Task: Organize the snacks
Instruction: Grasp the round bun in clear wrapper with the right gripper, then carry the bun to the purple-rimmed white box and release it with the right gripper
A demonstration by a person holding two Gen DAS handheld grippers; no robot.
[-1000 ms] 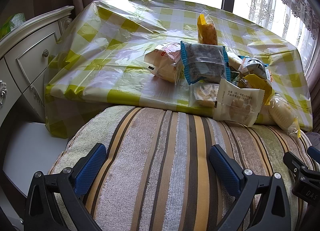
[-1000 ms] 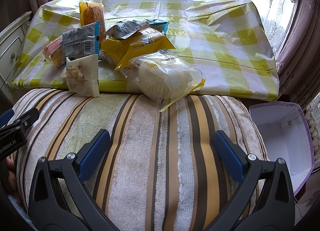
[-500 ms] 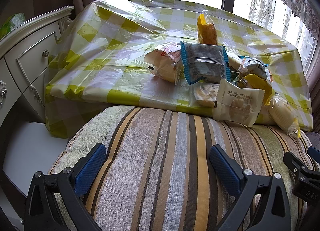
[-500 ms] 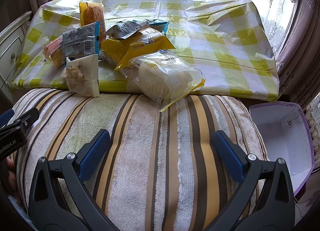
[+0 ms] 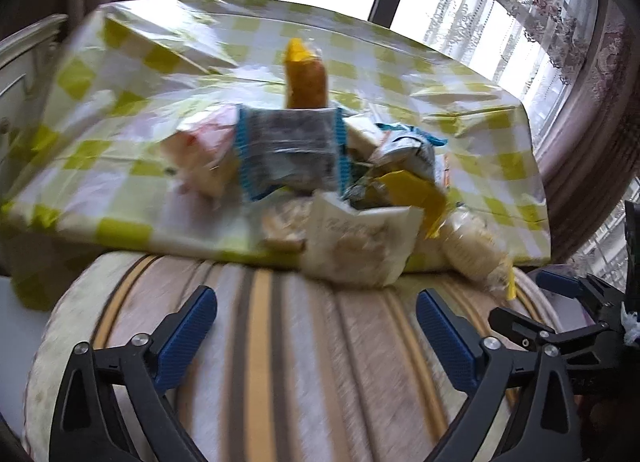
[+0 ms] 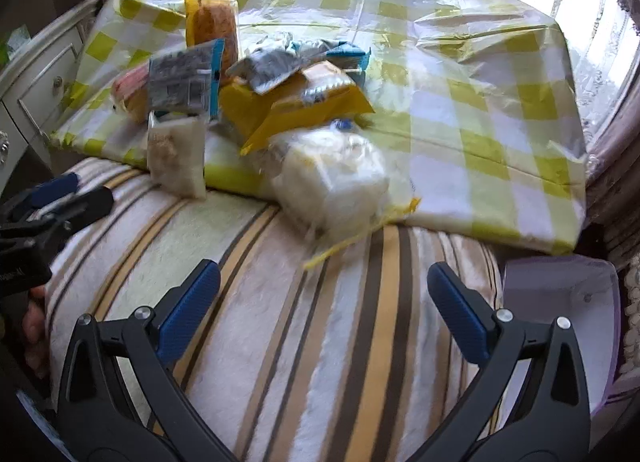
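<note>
Nothing looks sorted yet. The heap of crinkly plastic snack packets (image 6: 260, 102) sits in a jumble at centre-left of the right wrist frame, on the yellow-and-white checked tabletop (image 6: 480, 102), some overhanging the striped towelling cushion (image 6: 300, 322). The purple-rimmed white bin (image 6: 560, 302), lower right, appears empty. The left gripper (image 5: 316, 338) and right gripper (image 6: 324, 310) both gape wide, holding nothing.

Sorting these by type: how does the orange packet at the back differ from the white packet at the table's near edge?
The orange packet is clear with an orange snack inside; the white packet is opaque white with a pale snack pictured. The orange packet stands behind the pile; the white packet sits in front, overhanging the striped cushion. Both stand roughly upright, sealed and ungripped.
</note>
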